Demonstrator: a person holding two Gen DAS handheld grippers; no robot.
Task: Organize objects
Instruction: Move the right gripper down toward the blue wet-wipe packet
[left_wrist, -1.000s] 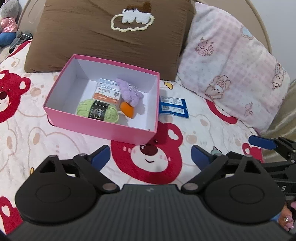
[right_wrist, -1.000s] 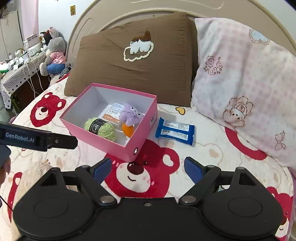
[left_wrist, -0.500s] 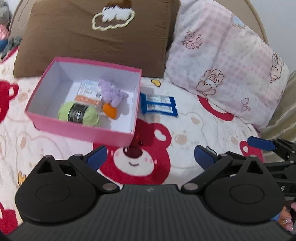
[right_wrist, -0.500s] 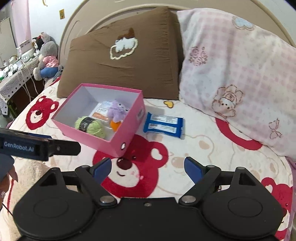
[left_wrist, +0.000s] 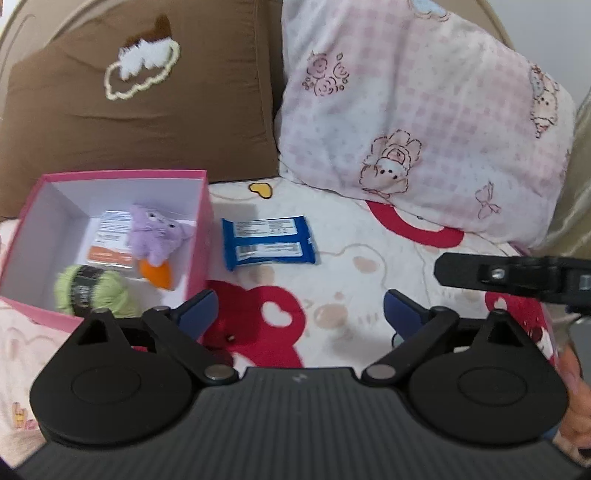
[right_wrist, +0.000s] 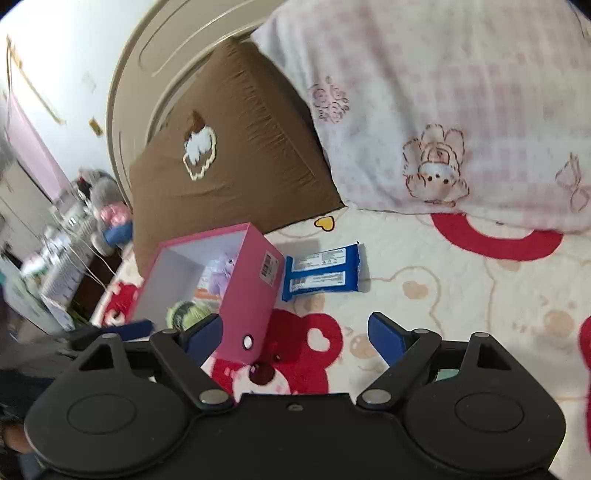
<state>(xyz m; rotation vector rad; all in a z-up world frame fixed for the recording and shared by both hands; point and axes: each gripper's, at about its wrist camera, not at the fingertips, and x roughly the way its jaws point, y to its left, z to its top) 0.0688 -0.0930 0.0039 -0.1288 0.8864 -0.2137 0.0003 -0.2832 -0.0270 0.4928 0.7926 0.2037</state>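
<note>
blue packet (left_wrist: 267, 240) on bedspread just right of pink box (left_wrist: 201, 236); left gripper (left_wrist: 300, 312) closing, empty, right gripper (right_wrist: 294, 330) apart, empty

No wording could be read anywhere. The blue wrapper (left_wrist: 268, 242) on the bedspread carried white label panels with lines of print and a barcode — all too small and blurred to make out. The pink box (right_wrist: 246, 284) bore a barcode sticker (right_wrist: 269, 268) on its outer side wall, its digits unreadable. Inside the box, the white and orange packet (left_wrist: 109, 240) showed rows of fine print, illegible, and the dark band around the green yarn (left_wrist: 88, 291) had pale marks that blur hid.
</note>
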